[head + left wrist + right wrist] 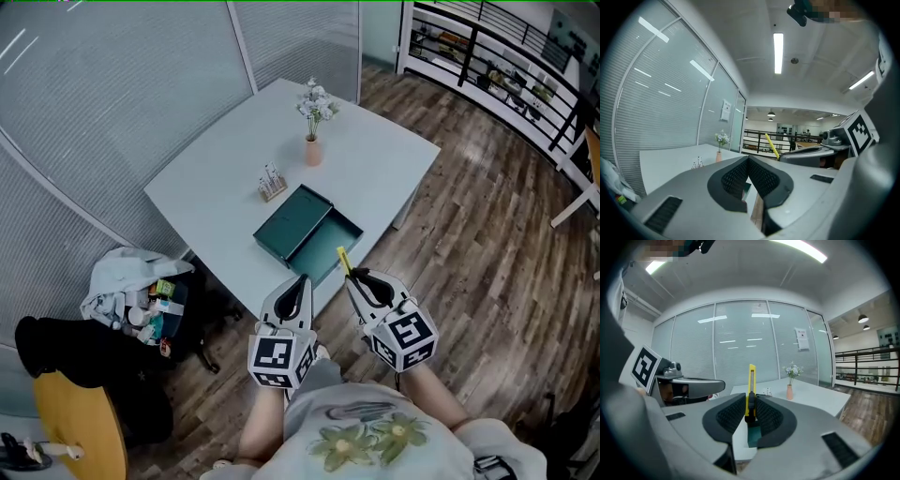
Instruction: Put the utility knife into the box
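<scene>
Yellow plastic stands between the pads of the right tongs [751,401]. They clamp the utility knife [751,380] near its lower end, upright, so its length rises above the jaws. The left tongs [748,163] are closed tip to tip with nothing between them, just beside the right pair. Both sit close to the person's body, short of the near edge of the desk [225,159], so the knife is in the air, apart from the box.

I judge the carry to be the step in hand: the knife is gripped but not yet delivered. The teal box [292,223] lies at the desk's near side, ahead of the tongs. Its open tray is on the nearer side and, as far as it shows, empty. The next move calls for bringing the knife over the tray, tipping it down from upright to lie along it, and only then parting the jaws.

Beyond the box stand a small rack of thin items [272,183] and a pink vase [313,152] with flowers, both off the path. Left of the desk, on the floor, lies a heap of cloth and bottles [141,295]. Nothing stands between knife and box.
</scene>
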Demonstrator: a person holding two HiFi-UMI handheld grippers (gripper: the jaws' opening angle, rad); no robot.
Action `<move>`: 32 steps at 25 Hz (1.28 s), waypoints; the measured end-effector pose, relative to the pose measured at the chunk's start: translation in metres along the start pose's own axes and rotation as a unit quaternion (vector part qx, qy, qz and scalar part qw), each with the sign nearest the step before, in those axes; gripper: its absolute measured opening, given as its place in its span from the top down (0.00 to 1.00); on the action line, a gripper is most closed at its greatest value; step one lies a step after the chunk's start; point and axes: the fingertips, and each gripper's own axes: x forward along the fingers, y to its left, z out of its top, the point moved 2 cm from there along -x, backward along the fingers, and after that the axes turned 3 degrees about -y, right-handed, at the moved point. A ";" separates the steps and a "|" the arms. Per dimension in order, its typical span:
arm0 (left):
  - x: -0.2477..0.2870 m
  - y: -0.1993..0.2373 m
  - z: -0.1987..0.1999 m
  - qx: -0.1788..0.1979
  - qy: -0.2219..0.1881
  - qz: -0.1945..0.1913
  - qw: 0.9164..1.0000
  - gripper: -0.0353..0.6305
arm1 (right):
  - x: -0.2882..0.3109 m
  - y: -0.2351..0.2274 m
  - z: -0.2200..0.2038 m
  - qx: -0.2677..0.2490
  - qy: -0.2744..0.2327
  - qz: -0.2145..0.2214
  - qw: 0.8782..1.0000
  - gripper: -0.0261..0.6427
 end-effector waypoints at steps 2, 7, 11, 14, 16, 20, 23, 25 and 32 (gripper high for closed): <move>0.009 0.014 0.001 -0.001 -0.001 -0.003 1.000 0.95 | 0.016 -0.004 0.003 0.000 -0.001 -0.003 1.000 0.85; 0.029 0.046 0.000 -0.008 0.001 -0.012 1.000 0.95 | 0.053 -0.011 0.005 0.000 0.001 -0.013 1.000 0.85; 0.046 0.063 -0.004 -0.008 0.005 -0.031 0.999 0.95 | 0.079 -0.018 0.001 -0.003 0.007 -0.027 1.000 0.85; 0.056 0.073 -0.009 -0.009 0.007 -0.042 0.999 0.95 | 0.091 -0.021 -0.003 -0.006 0.009 -0.040 0.999 0.85; 0.061 0.079 -0.011 -0.012 0.008 -0.048 0.999 0.95 | 0.096 -0.024 -0.004 -0.007 0.010 -0.048 0.999 0.85; 0.065 0.085 -0.014 -0.020 0.008 -0.058 0.998 0.95 | 0.099 -0.025 -0.007 -0.012 0.017 -0.057 0.998 0.85; 0.068 0.091 -0.017 -0.024 0.009 -0.061 0.998 0.95 | 0.103 -0.026 -0.008 -0.016 0.020 -0.059 0.998 0.85; 0.071 0.093 -0.020 -0.028 0.012 -0.062 0.998 0.95 | 0.106 -0.028 -0.010 -0.018 0.023 -0.059 0.998 0.85; 0.083 0.095 -0.024 -0.032 0.022 -0.051 0.998 0.95 | 0.117 -0.045 -0.018 -0.021 0.044 -0.039 0.998 0.85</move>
